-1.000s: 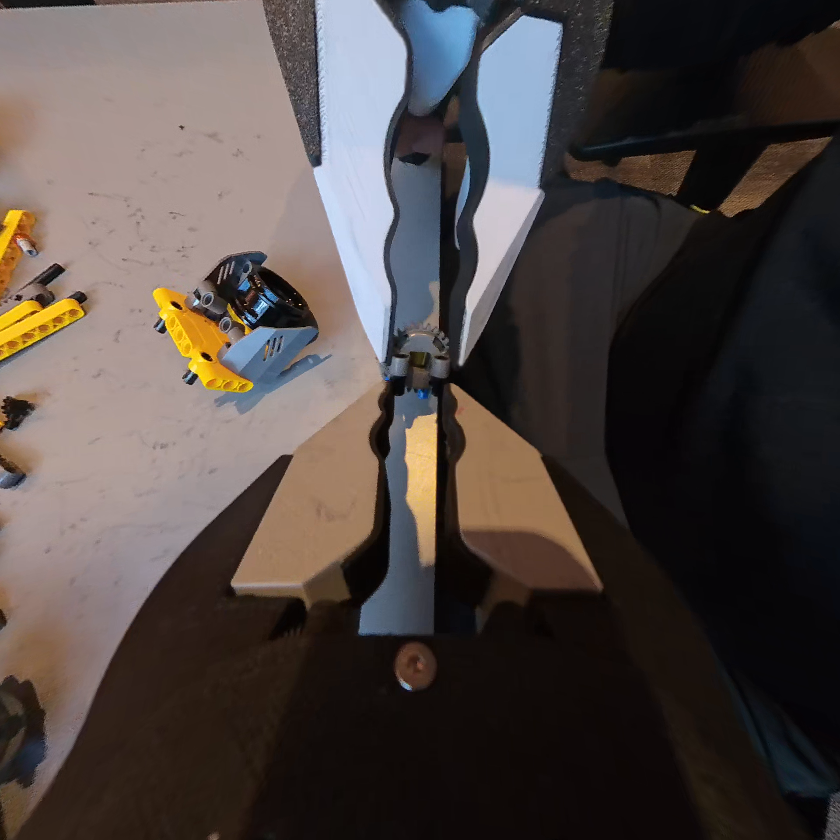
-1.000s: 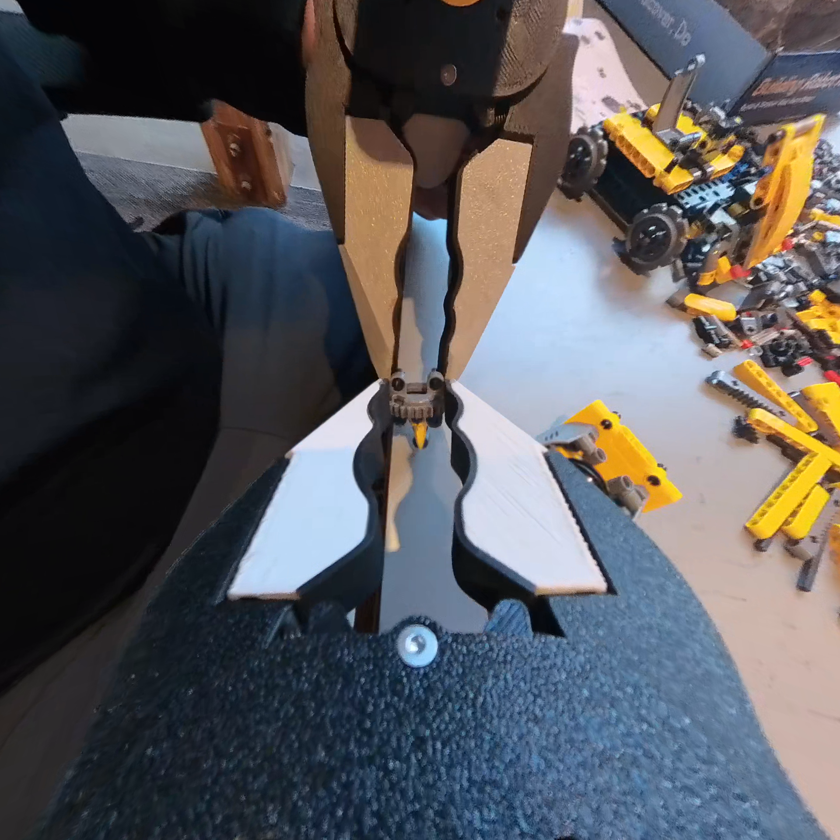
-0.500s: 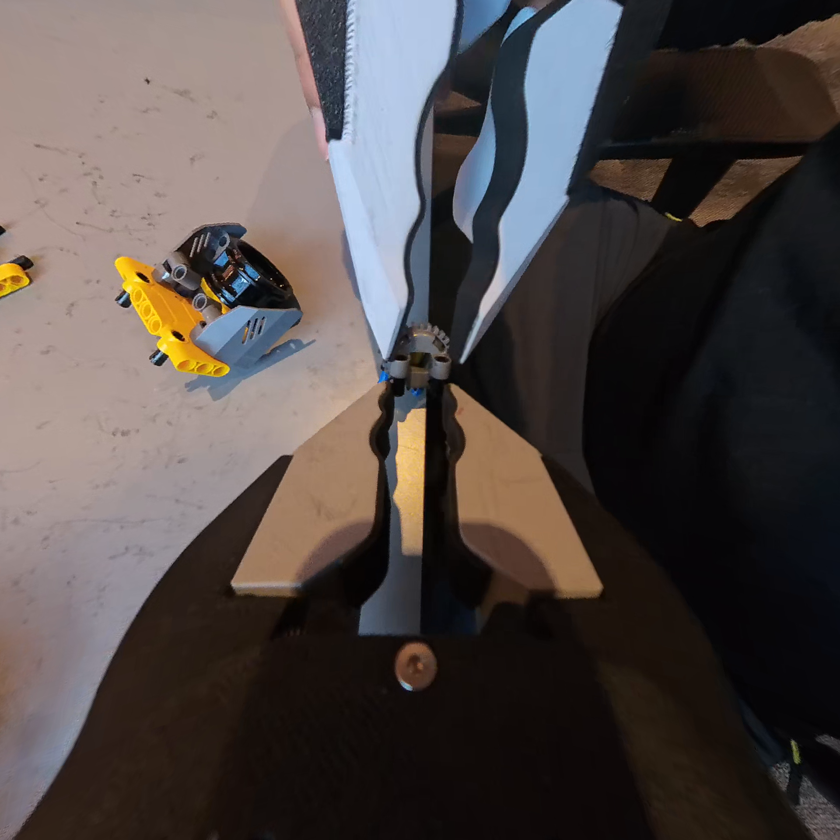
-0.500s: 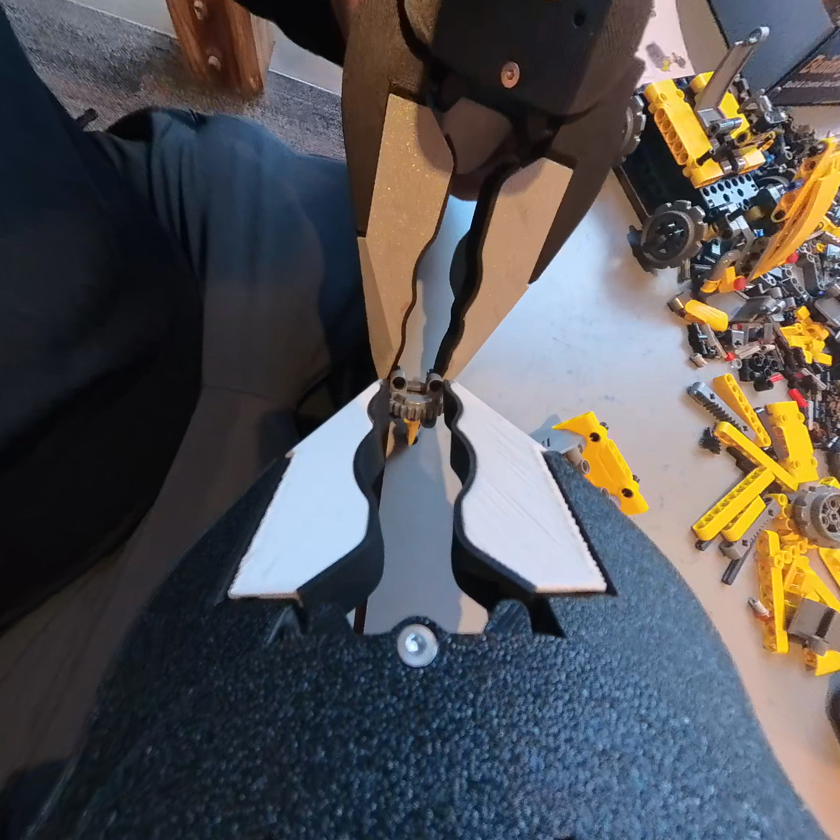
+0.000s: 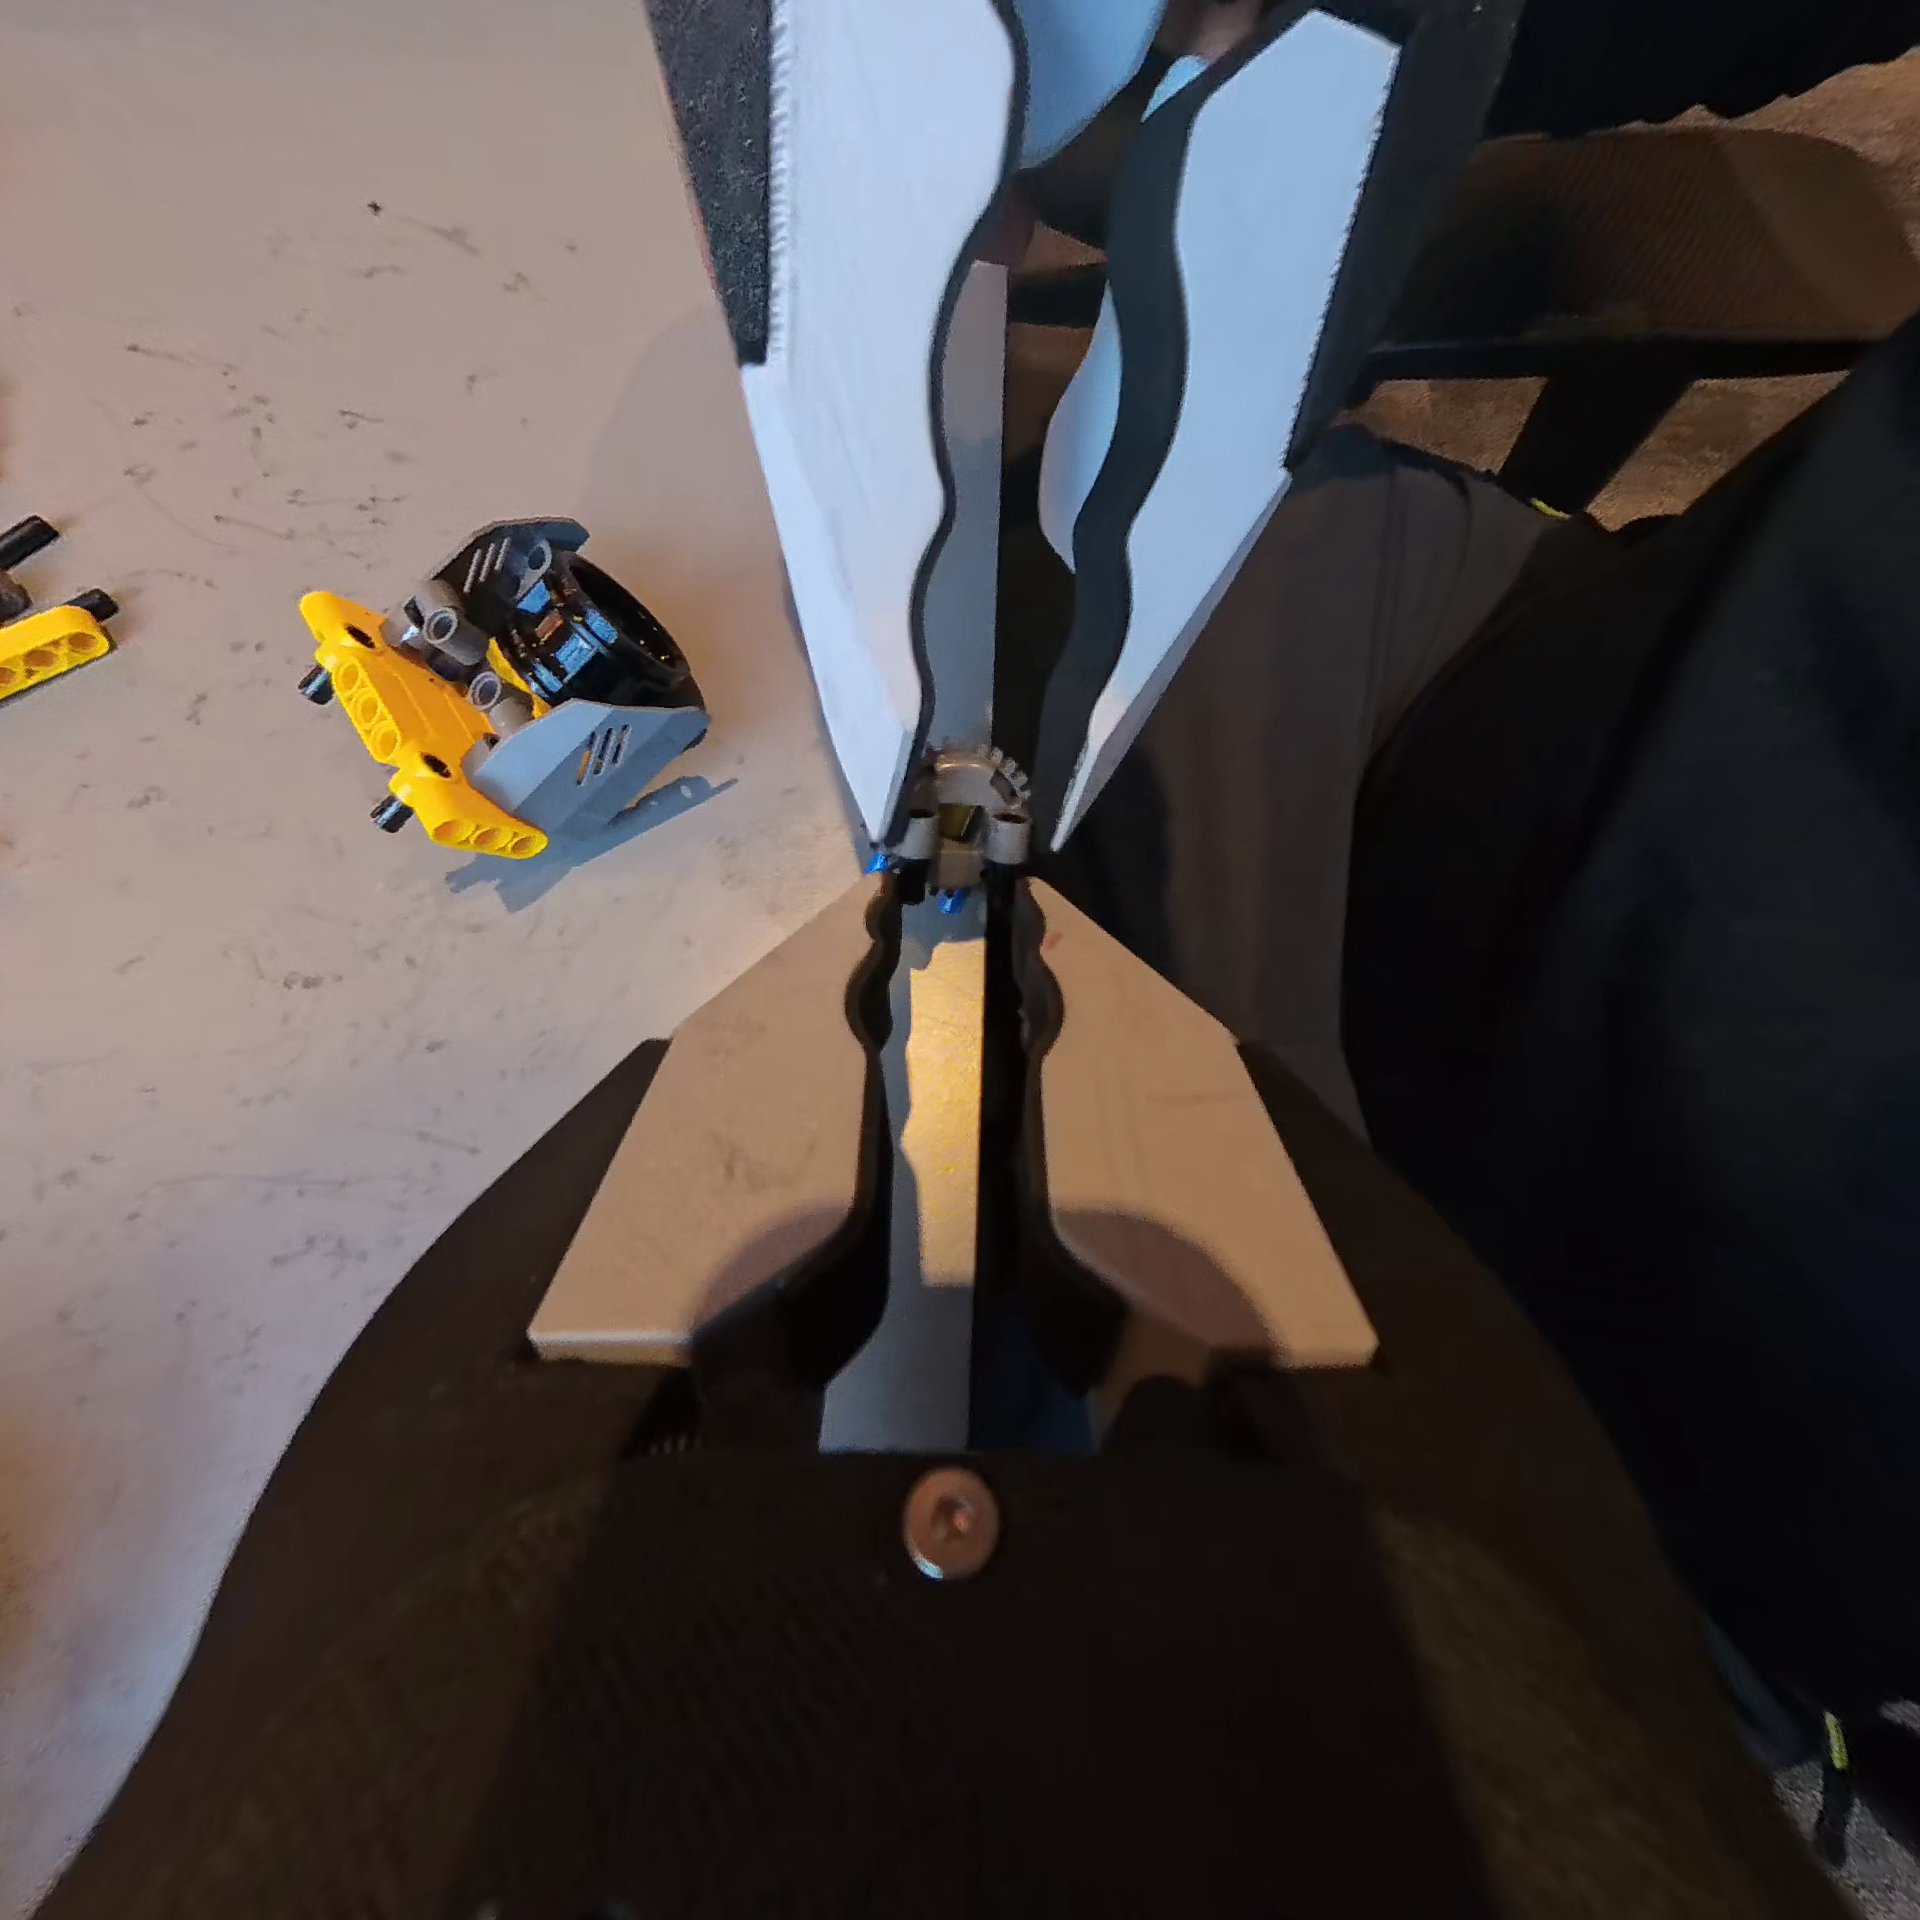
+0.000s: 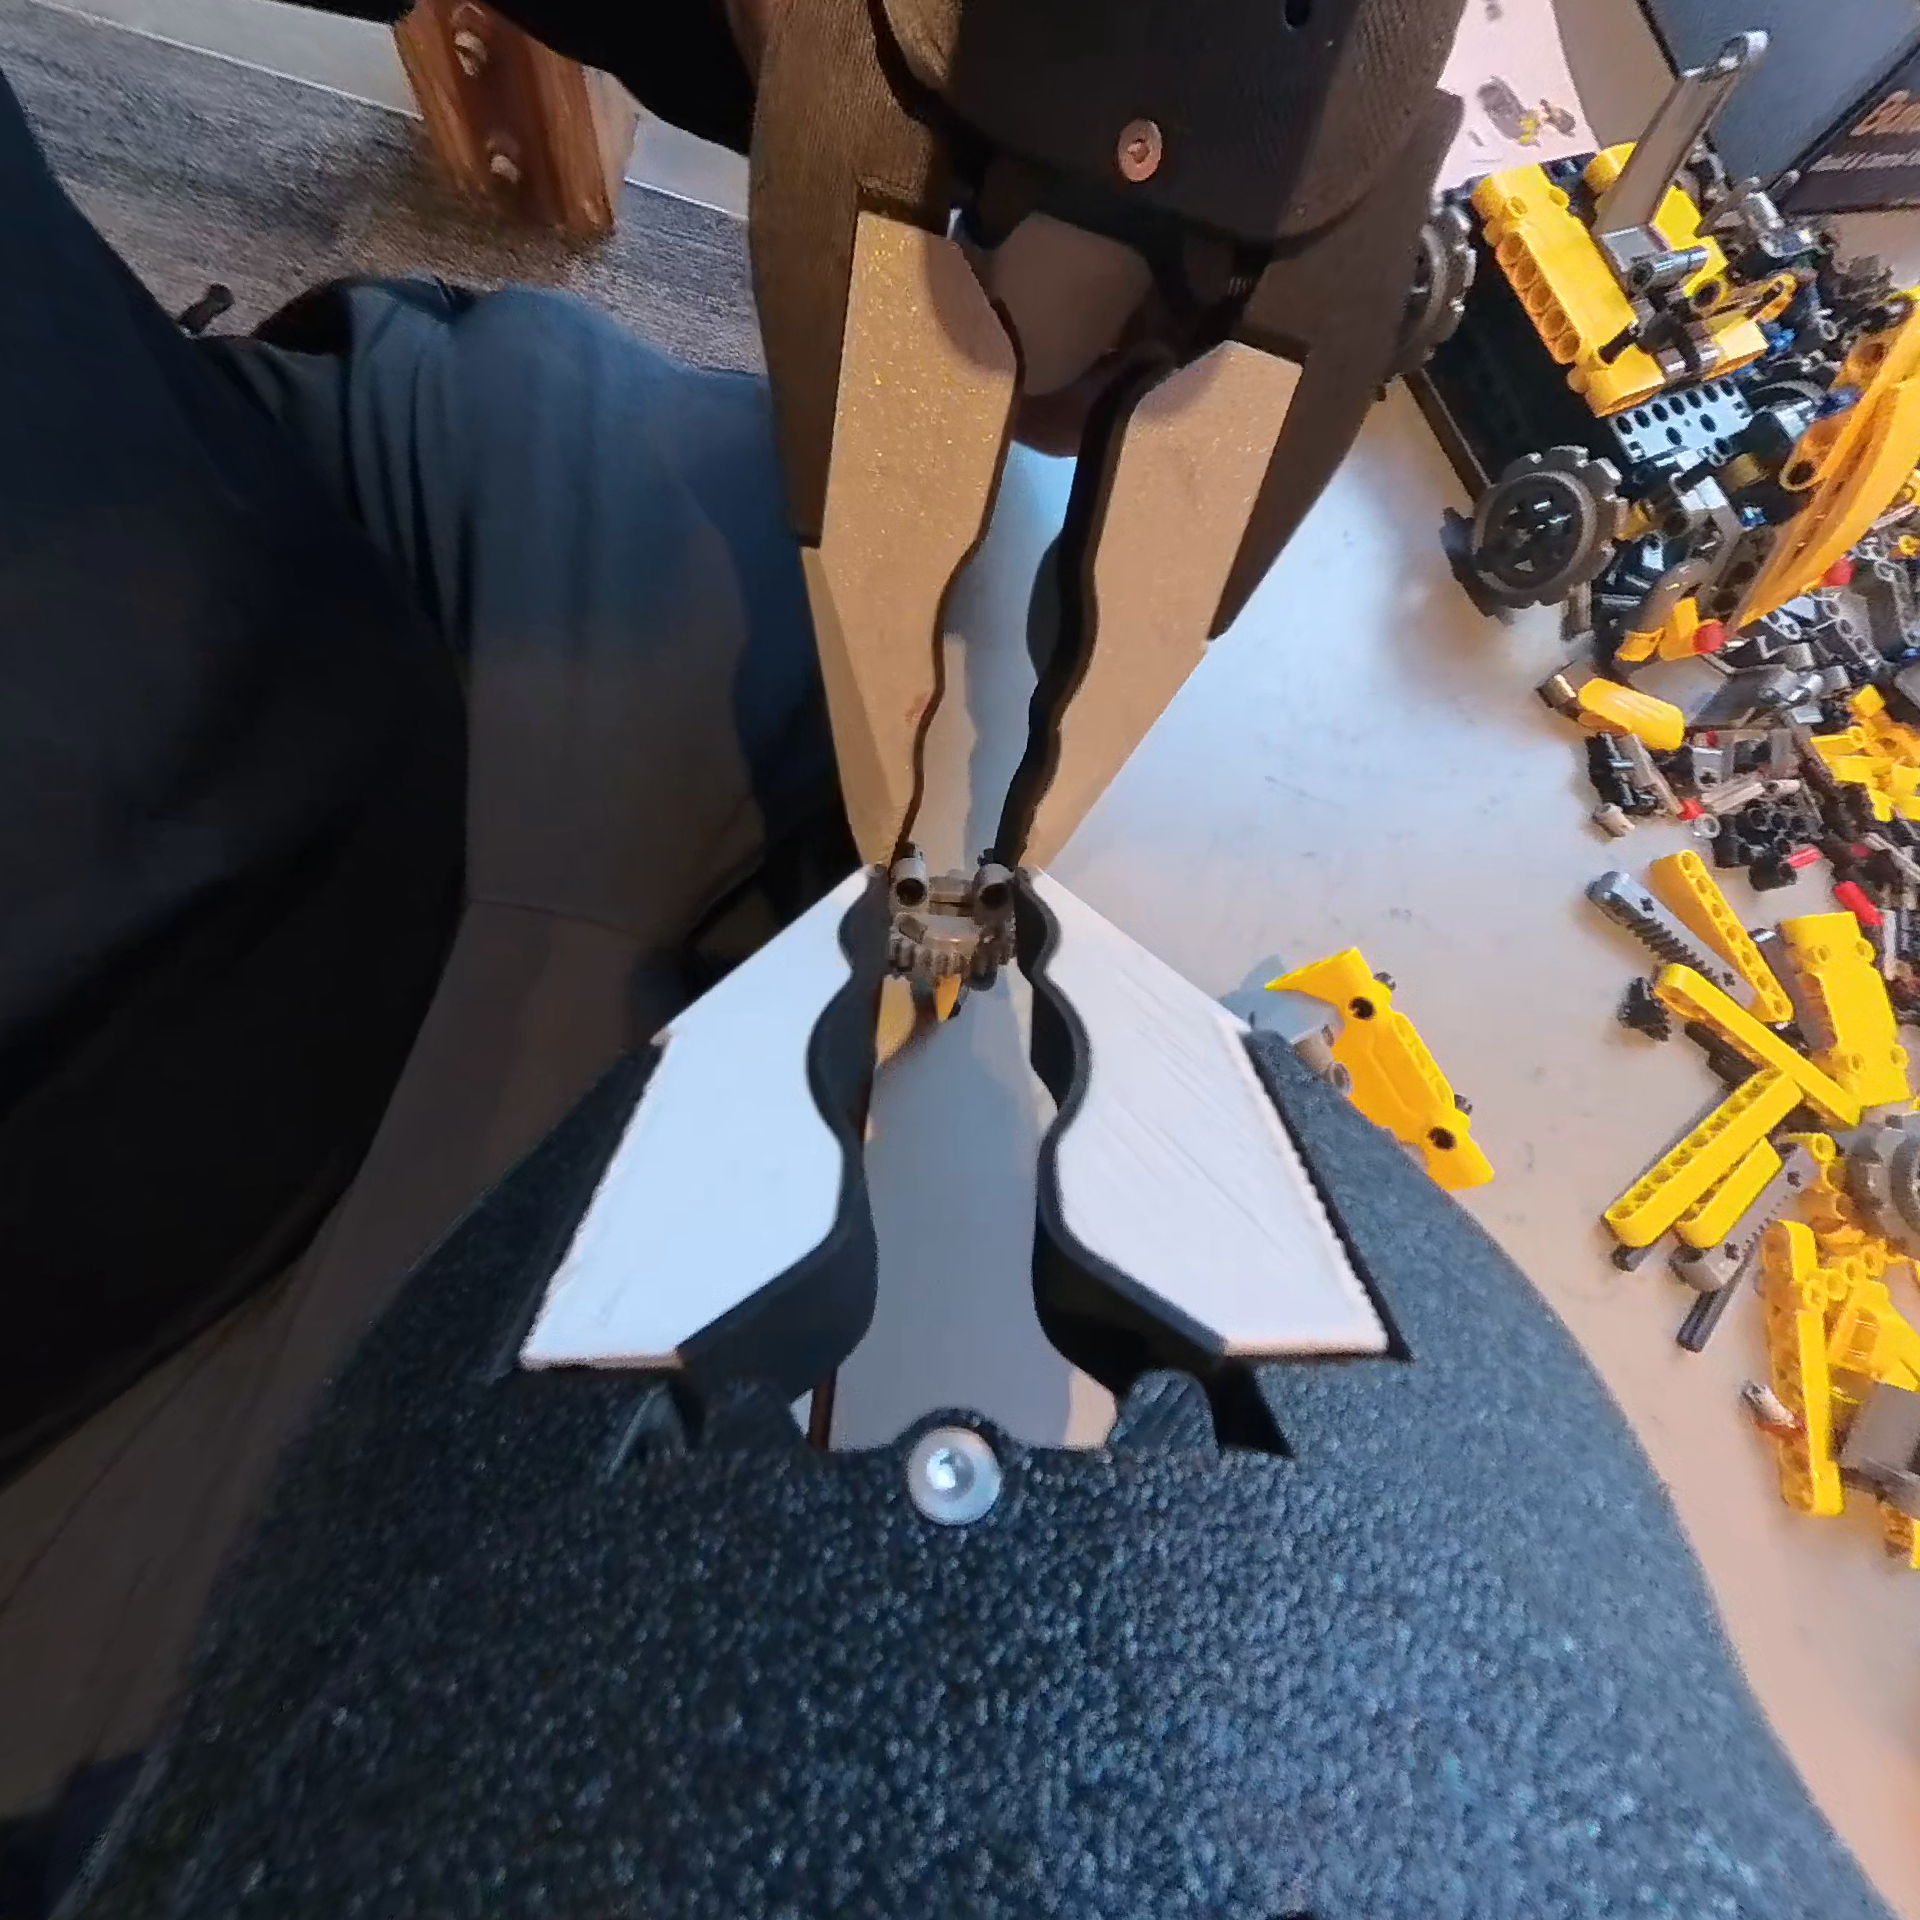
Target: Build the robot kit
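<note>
A small grey gear piece (image 5: pixel 966 795) with grey connectors and blue pins hangs in the air just off the table edge, between two grippers that meet tip to tip. My left gripper (image 5: pixel 948 888), with tan fingers, is shut on its connector end. My right gripper (image 6: pixel 943 914), with white fingers, is shut on its gear end (image 6: pixel 940 951). In the left wrist view the right gripper (image 5: pixel 968 836) comes down from the top. In the right wrist view the left gripper (image 6: pixel 948 857) comes down from the top.
A yellow, black and grey sub-assembly (image 5: pixel 499 686) lies on the pale table (image 5: pixel 260 1039), left of the grippers, and also shows in the right wrist view (image 6: pixel 1382 1070). A yellow wheeled model (image 6: pixel 1621 312) and a pile of loose pieces (image 6: pixel 1766 1039) lie farther out. A person's dark trouser leg (image 6: pixel 416 623) is below. Less than 4 cm separates the two grippers' tips.
Both grippers stay shut on the gear piece. The joined pair has tilted and shifted a little, so more of the pile and model shows in the right wrist view.
</note>
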